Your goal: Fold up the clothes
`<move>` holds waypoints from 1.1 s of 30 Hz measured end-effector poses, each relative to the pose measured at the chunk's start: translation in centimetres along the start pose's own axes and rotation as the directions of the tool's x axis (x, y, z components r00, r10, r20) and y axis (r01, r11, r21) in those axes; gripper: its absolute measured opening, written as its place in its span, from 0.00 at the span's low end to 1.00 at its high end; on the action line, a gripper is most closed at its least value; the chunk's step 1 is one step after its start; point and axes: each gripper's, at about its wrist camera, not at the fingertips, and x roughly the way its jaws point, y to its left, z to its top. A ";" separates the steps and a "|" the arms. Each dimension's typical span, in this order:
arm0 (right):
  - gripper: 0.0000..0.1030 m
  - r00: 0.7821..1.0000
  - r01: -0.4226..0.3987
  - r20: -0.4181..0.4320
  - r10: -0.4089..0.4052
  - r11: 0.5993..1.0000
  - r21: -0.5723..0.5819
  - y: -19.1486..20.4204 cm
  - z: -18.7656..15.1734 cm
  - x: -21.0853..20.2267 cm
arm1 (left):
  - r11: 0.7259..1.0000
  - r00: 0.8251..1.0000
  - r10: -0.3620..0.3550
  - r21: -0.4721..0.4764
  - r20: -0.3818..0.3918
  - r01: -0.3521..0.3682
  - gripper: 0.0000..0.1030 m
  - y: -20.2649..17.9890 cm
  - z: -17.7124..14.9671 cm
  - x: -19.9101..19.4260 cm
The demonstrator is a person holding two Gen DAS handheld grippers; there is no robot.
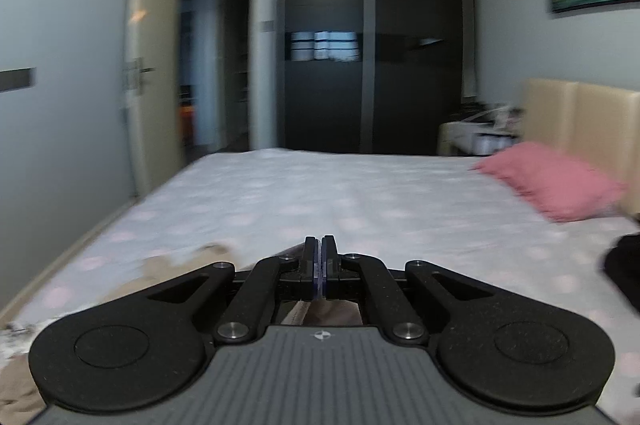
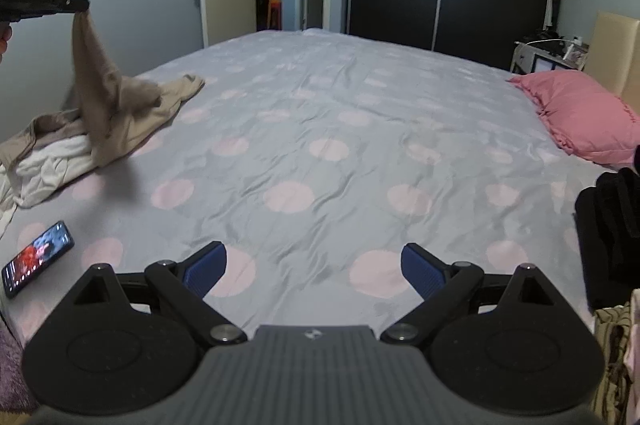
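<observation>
Nearest to me, my right gripper (image 2: 314, 271) hovers low over the bed with its blue-padded fingers (image 2: 208, 271) spread wide and nothing between them, only the grey bedsheet with pale pink dots (image 2: 320, 97) below. Off to my left lies a dark smartphone with a lit screen (image 2: 38, 259), flat on the sheet and clear of the clothes. Beyond it, my left gripper (image 2: 82, 7) is clamped tight on one edge of the beige soft-knit garment (image 2: 108, 101), holding that edge in the air; from its own camera the two fingers (image 1: 322, 257) meet with just a sliver of cloth pinched between them. The rest of the garment hangs in a limp cone and trails down onto the sheet, partly over a crumpled white garment (image 2: 52, 161). I judge it light and floppy, with no stiffness to keep any shape, so a single pinch only lets it dangle and twist. I would take a second hold with the free gripper on the trailing hem or the far corner, to spread it flat. Farther off sits a pink ruffled pillow (image 2: 580, 113).
</observation>
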 end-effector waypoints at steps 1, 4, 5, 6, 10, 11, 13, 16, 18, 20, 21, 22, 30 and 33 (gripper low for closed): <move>0.93 1.000 0.003 0.004 -0.003 1.000 0.007 -0.2 0.0 -0.2 | 0.999 0.999 -0.037 0.004 0.004 0.037 0.00 -1.4 0.4 -0.3; 0.93 1.000 0.020 0.020 -0.020 1.000 0.022 -0.9 0.0 -1.0 | 0.988 0.987 -0.157 0.006 -0.023 0.157 0.00 -5.3 1.1 -0.9; 0.93 0.999 0.029 0.022 -0.030 0.999 0.024 -1.1 0.1 -1.2 | 0.980 0.980 -0.197 0.002 -0.039 0.198 0.00 -6.5 1.2 -1.0; 0.93 0.999 0.041 0.021 -0.042 0.999 0.027 -1.3 0.1 -1.4 | 0.971 0.969 -0.240 0.002 -0.057 0.241 0.00 -7.7 1.3 -1.1; 0.93 0.997 0.079 0.013 -0.080 0.995 0.056 -2.7 -0.1 -2.2 | 0.900 0.897 -0.431 0.018 -0.098 0.435 0.00 -12.9 2.1 -2.0; 0.93 0.996 0.082 0.013 -0.083 0.994 0.068 -3.2 -0.2 -2.4 | 0.876 0.874 -0.476 0.030 -0.100 0.481 0.00 -14.3 2.4 -2.3; 0.93 0.996 0.089 0.019 -0.091 0.992 0.091 -4.0 -0.3 -2.9 | 0.830 0.833 -0.545 0.077 -0.101 0.552 0.00 -17.3 3.3 -3.0; 0.93 0.994 0.102 0.021 -0.105 0.988 0.114 -4.9 -0.6 -3.5 | 0.796 0.810 -0.574 0.150 -0.118 0.586 0.00 -20.8 4.4 -3.9; 0.93 0.994 0.108 0.018 -0.112 0.986 0.127 -5.4 -1.0 -4.0 | 0.803 0.823 -0.549 0.178 -0.147 0.568 0.00 -21.3 4.7 -3.5; 0.93 0.994 0.104 0.016 -0.107 0.985 0.135 -5.9 -1.5 -4.3 | 0.814 0.838 -0.513 0.204 -0.185 0.543 0.00 -21.7 4.8 -2.8; 0.93 0.995 0.099 0.011 -0.101 0.985 0.140 -6.0 -1.8 -4.3 | 0.826 0.851 -0.484 0.214 -0.206 0.522 0.00 -21.6 4.4 -2.3; 0.93 0.995 0.093 0.007 -0.095 0.985 0.145 -6.1 -2.1 -4.4 | 0.839 0.864 -0.450 0.226 -0.224 0.495 0.00 -21.5 4.0 -1.8; 0.92 0.997 -0.029 -0.067 0.039 0.989 0.148 -4.9 -4.3 -2.5 | 0.931 0.907 -0.199 0.217 -0.372 0.294 0.13 -15.6 -3.4 3.0; 0.91 0.991 -0.070 -0.105 0.083 0.990 0.127 -3.7 -4.6 -1.1 | 0.954 0.901 -0.110 0.209 -0.420 0.214 0.18 -11.7 -5.6 4.0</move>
